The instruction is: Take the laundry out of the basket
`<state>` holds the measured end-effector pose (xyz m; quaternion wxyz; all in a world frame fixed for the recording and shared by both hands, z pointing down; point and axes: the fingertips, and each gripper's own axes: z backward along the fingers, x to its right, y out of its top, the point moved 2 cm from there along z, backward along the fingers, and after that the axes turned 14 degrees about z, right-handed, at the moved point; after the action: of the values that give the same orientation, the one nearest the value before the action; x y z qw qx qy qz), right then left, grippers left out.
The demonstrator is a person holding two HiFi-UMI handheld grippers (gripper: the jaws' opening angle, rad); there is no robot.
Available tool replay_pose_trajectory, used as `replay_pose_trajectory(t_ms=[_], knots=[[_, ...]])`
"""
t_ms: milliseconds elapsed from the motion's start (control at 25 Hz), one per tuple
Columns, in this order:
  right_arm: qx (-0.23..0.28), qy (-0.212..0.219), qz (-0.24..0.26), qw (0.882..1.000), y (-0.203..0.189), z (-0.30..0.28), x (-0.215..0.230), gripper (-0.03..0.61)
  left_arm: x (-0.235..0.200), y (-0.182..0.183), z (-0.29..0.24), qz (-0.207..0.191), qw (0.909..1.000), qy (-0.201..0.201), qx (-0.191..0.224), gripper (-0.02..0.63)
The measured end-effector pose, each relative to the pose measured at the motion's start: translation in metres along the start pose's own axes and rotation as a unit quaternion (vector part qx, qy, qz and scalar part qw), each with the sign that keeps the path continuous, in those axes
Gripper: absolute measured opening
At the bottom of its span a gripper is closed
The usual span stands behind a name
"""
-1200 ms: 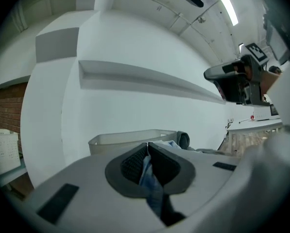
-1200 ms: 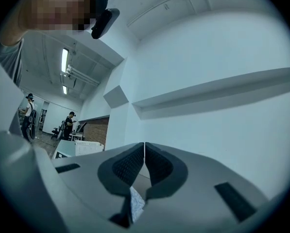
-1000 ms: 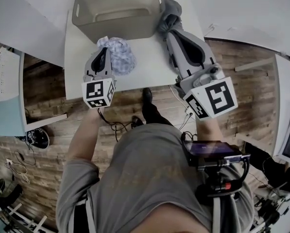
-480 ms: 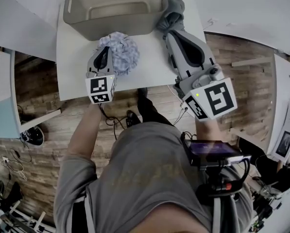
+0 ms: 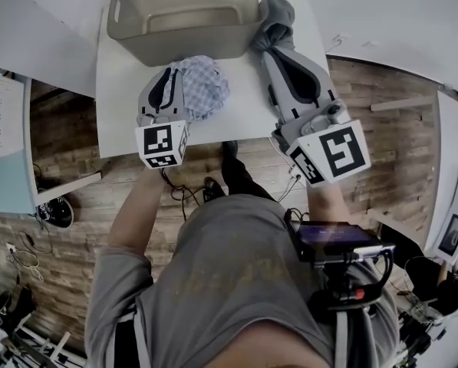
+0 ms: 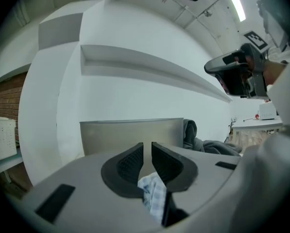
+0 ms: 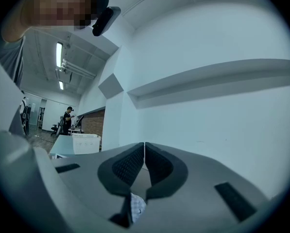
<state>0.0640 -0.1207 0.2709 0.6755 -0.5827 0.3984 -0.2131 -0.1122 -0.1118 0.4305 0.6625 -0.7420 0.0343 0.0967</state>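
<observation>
- Nearest me, in the lower half of the head view, is the person's grey-shirted torso (image 5: 229, 282). One black device (image 5: 336, 240) is strapped at its right side, over the wooden floor (image 5: 75, 167).
- I count two marker cubes, one per gripper. The left cube (image 5: 161, 146) sits at the near edge of the table and the right cube (image 5: 332, 153) is out past that edge.
- There is one white table (image 5: 244, 106), filling the upper middle of the frame and carrying everything else.
- The left gripper (image 5: 171, 69) (image 6: 147, 147) lies over the table left of centre. Its jaws are opening, with a narrow slit between the tips, and the checked cloth sits low between them at their base.
- The right gripper (image 5: 265, 48) (image 7: 144, 147) reaches toward the upper right. Its jaws are pressed together, with a pale scrap of fabric showing low between them.
- I count two laundry pieces, both outside the basket.
- The first is a blue-and-white checked cloth (image 5: 202, 87) (image 6: 152, 193), bunched on the table against the left gripper, just before the basket's near wall.
- The second is a grey garment (image 5: 275, 21) (image 6: 198, 140), bunched at the right gripper's tip and resting against the basket's right corner.
- There is one tan plastic basket (image 5: 186, 41) (image 6: 130, 135), upright at the top centre of the table.
- Farthest off, at the left of the right gripper view, one other person (image 7: 67, 118) stands in the room.
</observation>
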Motion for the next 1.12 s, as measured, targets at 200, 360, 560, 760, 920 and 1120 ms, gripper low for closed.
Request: replay_pose_trajectory(t_ms=[200, 360, 560, 760, 920, 1120], knots=[[0.018, 0.005, -0.006, 1.000, 0.003, -0.001, -0.011, 0.012, 0.014, 0.047, 0.018, -0.003, 0.9992, -0.005, 0.040, 0.060], [0.026, 0.013, -0.004, 1.000, -0.002, -0.008, -0.024, 0.012, 0.022, 0.078, 0.031, 0.005, 0.9975, -0.001, 0.071, 0.053], [0.037, 0.024, 0.012, 0.999, -0.004, -0.018, -0.050, 0.012, 0.029, 0.110, 0.050, -0.034, 0.9935, 0.011, 0.108, 0.008], [0.037, 0.021, 0.017, 0.999, -0.002, -0.017, -0.061, 0.008, 0.036, 0.124, 0.065, -0.039, 0.9917, 0.015, 0.122, 0.008], [0.031, 0.018, 0.023, 0.999, -0.002, -0.015, -0.063, 0.008, 0.040, 0.127, 0.068, -0.026, 0.9918, 0.015, 0.124, 0.008], [0.030, 0.021, 0.034, 0.999, -0.001, -0.013, -0.068, 0.006, 0.047, 0.128, 0.073, -0.025, 0.9918, 0.004, 0.125, 0.008]])
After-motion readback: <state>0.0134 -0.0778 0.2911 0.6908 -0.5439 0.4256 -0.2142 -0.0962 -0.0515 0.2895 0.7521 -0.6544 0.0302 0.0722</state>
